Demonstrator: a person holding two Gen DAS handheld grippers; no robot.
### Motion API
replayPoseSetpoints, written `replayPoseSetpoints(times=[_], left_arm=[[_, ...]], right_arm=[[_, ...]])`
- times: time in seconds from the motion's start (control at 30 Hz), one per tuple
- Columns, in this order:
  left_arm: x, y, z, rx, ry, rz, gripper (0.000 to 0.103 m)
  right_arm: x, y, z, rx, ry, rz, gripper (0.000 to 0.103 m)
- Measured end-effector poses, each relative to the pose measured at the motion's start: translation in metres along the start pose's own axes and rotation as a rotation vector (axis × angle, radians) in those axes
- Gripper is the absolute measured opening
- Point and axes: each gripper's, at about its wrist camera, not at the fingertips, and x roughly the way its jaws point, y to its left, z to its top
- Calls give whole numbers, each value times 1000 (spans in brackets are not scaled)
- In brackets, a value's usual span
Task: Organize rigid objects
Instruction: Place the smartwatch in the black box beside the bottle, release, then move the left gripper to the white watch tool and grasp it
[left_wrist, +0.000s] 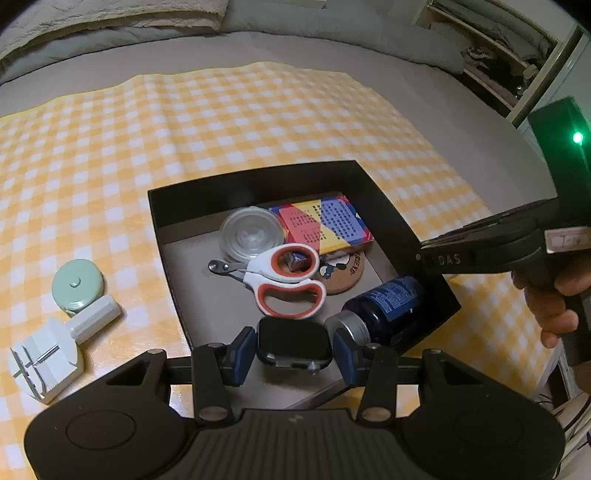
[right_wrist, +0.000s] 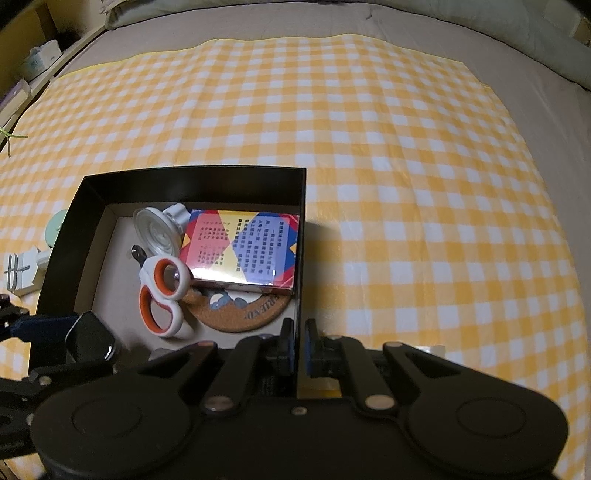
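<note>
My left gripper (left_wrist: 294, 354) is shut on a small black watch body (left_wrist: 293, 341), its blue pads on either side, just above the near end of the black box (left_wrist: 258, 181). The box holds white-and-orange clippers (left_wrist: 284, 280), a clear round container (left_wrist: 251, 232), a colourful card box (left_wrist: 325, 223), a cork coaster (left_wrist: 345, 275) and a dark blue bottle (left_wrist: 388, 306). My right gripper (right_wrist: 299, 354) is shut on the right wall of the box (right_wrist: 301, 258). The right wrist view shows the watch body (right_wrist: 90, 339) at the lower left, over the box's near left corner.
A mint-green round tape measure (left_wrist: 75, 284) and a white tool block (left_wrist: 48, 358) lie on the yellow checked cloth (left_wrist: 221, 122) left of the box. A hand (left_wrist: 550, 306) holds the right gripper's handle. Grey bedding borders the cloth at the back.
</note>
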Motion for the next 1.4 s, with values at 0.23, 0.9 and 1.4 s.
replayPoseSetpoints(times=[0.23,0.9,1.4], left_arm=[[1,0,-2,-1,22,-5,49],[-24,-15,-11,35,-16,-34,103],[-58,28,-17,11,-152,122,103]], right_arm=[[-4,0,-1,3,6,13,3],[-2,0,-1,2,5,12,3],[-4,0,0,-10,1,5,3]])
